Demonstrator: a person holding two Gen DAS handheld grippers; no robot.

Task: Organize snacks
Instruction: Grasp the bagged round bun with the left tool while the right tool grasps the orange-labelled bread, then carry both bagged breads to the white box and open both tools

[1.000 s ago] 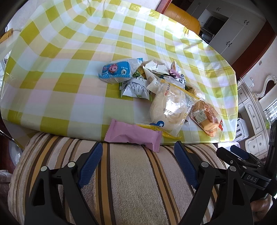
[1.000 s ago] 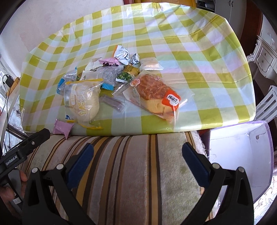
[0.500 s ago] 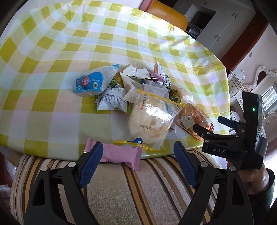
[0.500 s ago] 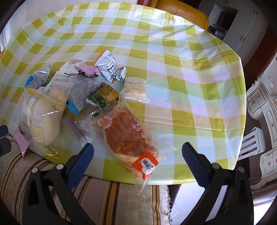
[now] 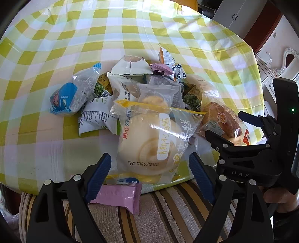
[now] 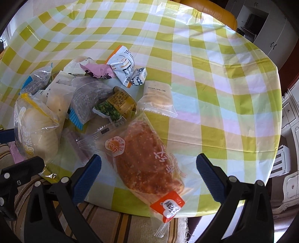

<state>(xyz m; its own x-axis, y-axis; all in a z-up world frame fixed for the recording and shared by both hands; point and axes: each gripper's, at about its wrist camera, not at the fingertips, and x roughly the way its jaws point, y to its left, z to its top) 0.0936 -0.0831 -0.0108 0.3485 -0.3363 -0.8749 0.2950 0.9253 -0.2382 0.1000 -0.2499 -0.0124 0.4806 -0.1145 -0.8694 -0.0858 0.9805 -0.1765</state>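
A heap of wrapped snacks lies near the front edge of the table (image 5: 130,33), which has a yellow-green check cloth. My left gripper (image 5: 148,158) is open, its blue pads on either side of a white round bun packet (image 5: 149,142) without touching it. A pink wrapper (image 5: 119,194) lies just under the left pad, on the table's edge. My right gripper (image 6: 149,158) straddles a brown bread packet (image 6: 147,164). Its jaws are closing, and the pads stand clear of the packet. A blue packet (image 5: 69,97) sits at the heap's left and a clear cracker packet (image 6: 158,99) at its right.
A striped towel (image 5: 168,215) covers something low in front of the table. An orange chair (image 6: 211,11) stands at the far side, white cabinets (image 6: 271,37) behind it. White carved furniture (image 6: 289,115) and a white chair (image 6: 282,158) are off the right edge.
Both grippers have moved forward over the table edge and nearer the heap. The bun packet now lies between the left pads and the bread packet between the right pads. The right jaws have narrowed slightly.
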